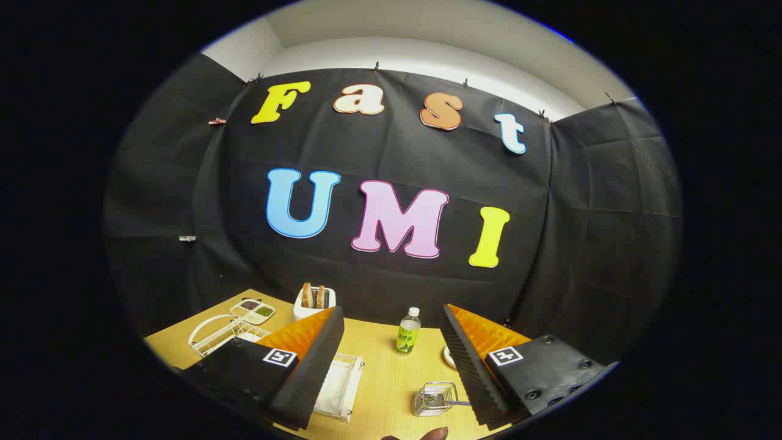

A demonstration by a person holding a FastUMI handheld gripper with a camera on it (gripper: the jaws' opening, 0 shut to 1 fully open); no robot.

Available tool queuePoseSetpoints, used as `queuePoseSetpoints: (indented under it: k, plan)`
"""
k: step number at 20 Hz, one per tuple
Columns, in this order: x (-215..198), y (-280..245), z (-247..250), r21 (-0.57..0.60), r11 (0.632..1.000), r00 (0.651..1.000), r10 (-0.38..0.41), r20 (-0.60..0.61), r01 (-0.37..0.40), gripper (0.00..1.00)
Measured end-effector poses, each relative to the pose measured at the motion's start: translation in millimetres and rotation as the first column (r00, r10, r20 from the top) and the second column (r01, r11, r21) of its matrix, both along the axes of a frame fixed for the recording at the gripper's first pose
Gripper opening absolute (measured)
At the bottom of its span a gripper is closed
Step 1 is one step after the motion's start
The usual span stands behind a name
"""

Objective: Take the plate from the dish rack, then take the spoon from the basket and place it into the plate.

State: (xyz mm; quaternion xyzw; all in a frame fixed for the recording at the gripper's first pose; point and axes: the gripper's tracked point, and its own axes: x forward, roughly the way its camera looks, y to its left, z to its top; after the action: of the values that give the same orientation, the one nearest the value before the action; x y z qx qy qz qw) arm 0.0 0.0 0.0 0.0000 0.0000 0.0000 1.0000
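Observation:
My gripper [391,313] is open and held above the wooden table [391,379], its fingers wide apart with nothing between them. A white wire dish rack [339,386] lies low beside the left finger, with something white in it that I cannot make out. Inside the right finger stands a small wire basket [432,398], and a spoon handle [459,403] sticks out of it toward that finger. The rim of a white plate [449,356] peeks out from behind the right finger.
A green-labelled bottle [407,333] stands ahead between the fingers. At the back left are a white toaster [314,304] holding bread, a divided dish [253,310] of seasonings and another white wire rack [215,337]. A person's fingertip [431,434] shows near the basket.

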Motion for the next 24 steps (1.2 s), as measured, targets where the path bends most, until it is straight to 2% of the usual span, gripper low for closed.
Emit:
queuePoseSetpoints:
  k: [18,20,24]
  plan:
    - [2,15,-8,0.024,1.0,0.999,0.0,-0.034,0.0,0.97]
    - [6,21,-17,0.038,0.999,0.998,0.011,-0.066,-0.008,0.97]
    - [19,46,-57,0.089,0.996,0.973,0.05,-0.223,-0.031,0.98]
